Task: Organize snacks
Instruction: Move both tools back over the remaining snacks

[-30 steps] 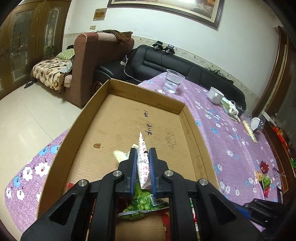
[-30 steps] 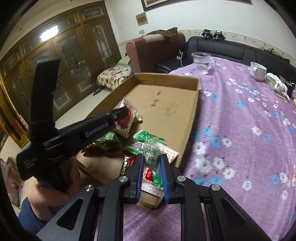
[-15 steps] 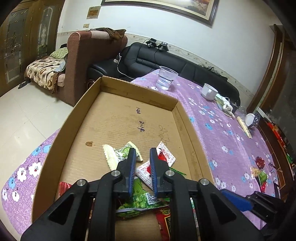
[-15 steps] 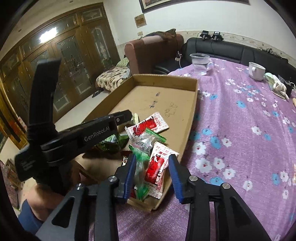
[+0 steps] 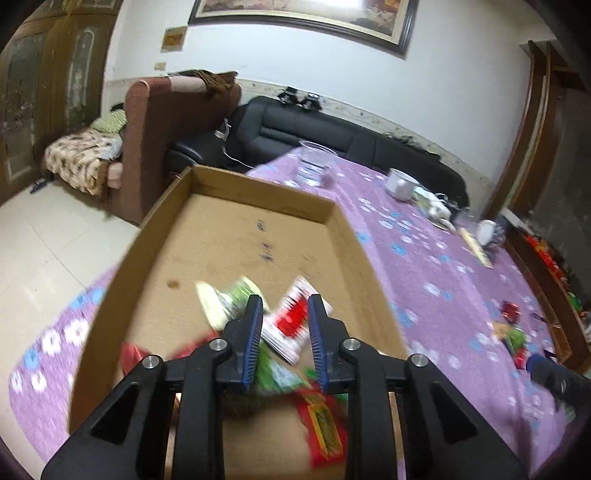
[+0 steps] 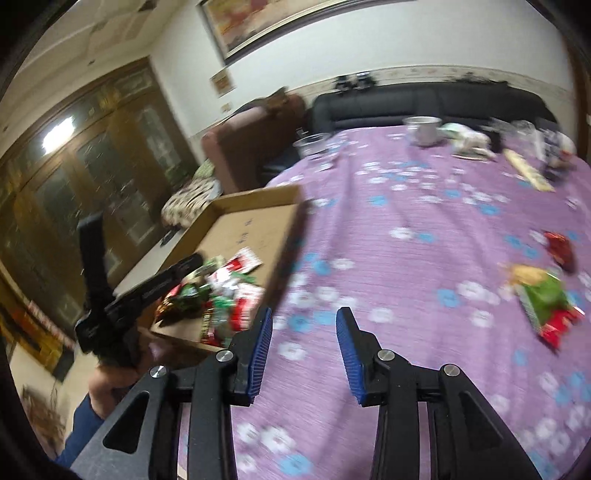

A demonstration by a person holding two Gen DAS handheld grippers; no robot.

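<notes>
Snacks (image 5: pixel 291 325) are piling in the cardboard box (image 5: pixel 354 236); left gripper (image 5: pixel 282 332) is opening, right gripper (image 6: pixel 304 350) gaping empty; table packets (image 6: pixel 543 302) are waiting.

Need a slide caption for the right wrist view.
Right tongs open and empty above the purple tablecloth, snack packets ahead, cardboard box at left.

Left tongs (image 5: pixel 283 314) opening, right tongs (image 6: pixel 303 325) parted, both empty.

White wall w/ framed painting (image 5: pixel 301 14), black sofa (image 5: pixel 332 129), brown armchair (image 5: pixel 162 122), wood cabinets (image 6: pixel 92 177), tile floor (image 5: pixel 44 236)
</notes>
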